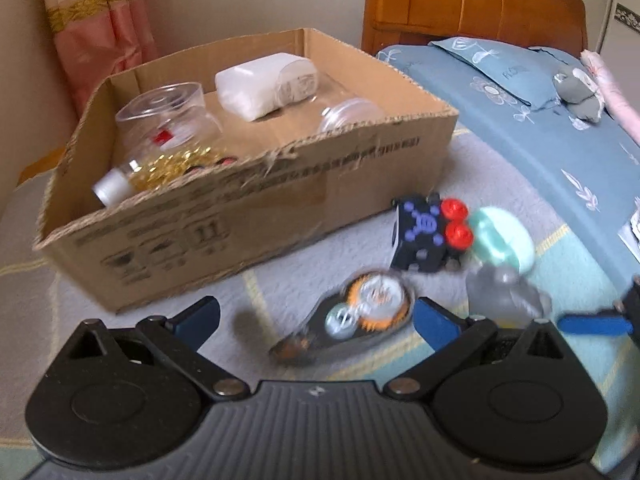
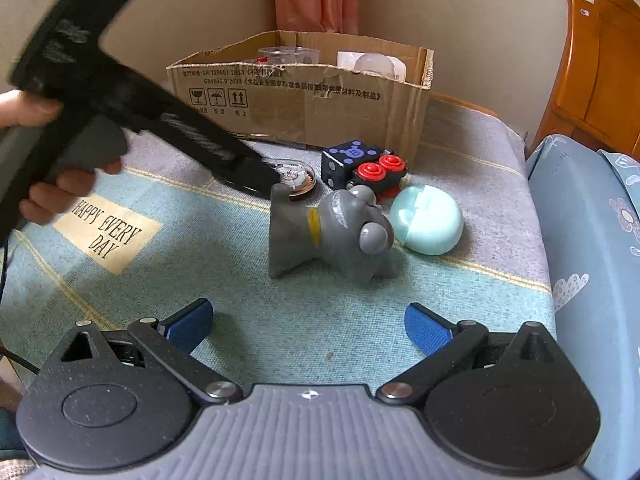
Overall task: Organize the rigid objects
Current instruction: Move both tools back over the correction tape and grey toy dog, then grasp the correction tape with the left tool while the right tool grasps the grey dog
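Well, grey figurine w/ yellow collar, lying sideways.

Blk grippers w/ blue fingers, grey ribbed bases.

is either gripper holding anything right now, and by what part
Nothing is held. The left gripper is open above the tape dispenser, not gripping it. The right gripper is open, short of the grey toy figure.

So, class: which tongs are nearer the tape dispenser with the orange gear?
Left. The left tongs sit open right over the tape dispenser; the right tongs are open, further back behind the grey toy.
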`<state>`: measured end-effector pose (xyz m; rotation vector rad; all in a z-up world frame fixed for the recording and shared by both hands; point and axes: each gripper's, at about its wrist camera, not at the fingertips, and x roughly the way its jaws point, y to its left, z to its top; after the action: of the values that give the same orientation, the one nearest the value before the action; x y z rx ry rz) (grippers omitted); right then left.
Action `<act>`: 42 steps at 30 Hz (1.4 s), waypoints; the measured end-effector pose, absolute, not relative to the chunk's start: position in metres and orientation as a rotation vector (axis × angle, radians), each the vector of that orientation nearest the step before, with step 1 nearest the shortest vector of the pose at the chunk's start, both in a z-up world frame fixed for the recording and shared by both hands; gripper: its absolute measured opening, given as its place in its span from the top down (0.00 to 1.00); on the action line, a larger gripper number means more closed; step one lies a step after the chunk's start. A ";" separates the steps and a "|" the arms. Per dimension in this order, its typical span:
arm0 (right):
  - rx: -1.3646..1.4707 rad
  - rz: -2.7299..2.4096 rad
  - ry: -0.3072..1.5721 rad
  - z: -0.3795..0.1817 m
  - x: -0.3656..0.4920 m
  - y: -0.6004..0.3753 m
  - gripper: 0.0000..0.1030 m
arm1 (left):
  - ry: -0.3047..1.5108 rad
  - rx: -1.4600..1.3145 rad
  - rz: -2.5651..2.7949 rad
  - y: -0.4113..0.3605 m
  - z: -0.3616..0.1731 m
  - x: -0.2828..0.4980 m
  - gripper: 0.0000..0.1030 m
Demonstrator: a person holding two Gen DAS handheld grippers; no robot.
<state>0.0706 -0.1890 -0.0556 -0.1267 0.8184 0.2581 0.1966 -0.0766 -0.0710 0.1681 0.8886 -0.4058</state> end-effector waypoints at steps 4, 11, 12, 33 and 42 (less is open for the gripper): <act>-0.097 0.259 0.810 -0.053 0.069 -0.195 0.00 | 0.908 0.101 -0.406 -0.082 -0.078 0.207 0.01; -0.075 0.246 0.783 -0.048 0.067 -0.197 0.00 | 0.891 0.182 -0.348 -0.078 -0.082 0.197 0.01; -0.077 0.246 0.776 -0.047 0.068 -0.197 0.00 | 0.894 0.177 -0.338 -0.073 -0.082 0.197 0.01; -0.248 0.408 0.707 -0.031 0.127 -0.174 0.00 | 0.906 0.102 -0.232 -0.002 -0.083 0.174 0.01; -0.226 0.434 0.831 -0.033 0.101 -0.171 0.00 | 0.911 0.110 -0.244 0.000 -0.083 0.173 0.01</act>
<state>0.1012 -0.1712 -0.0329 -0.2257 0.8307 0.4342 0.1730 -0.0001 -0.0833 0.1102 0.9107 -0.2445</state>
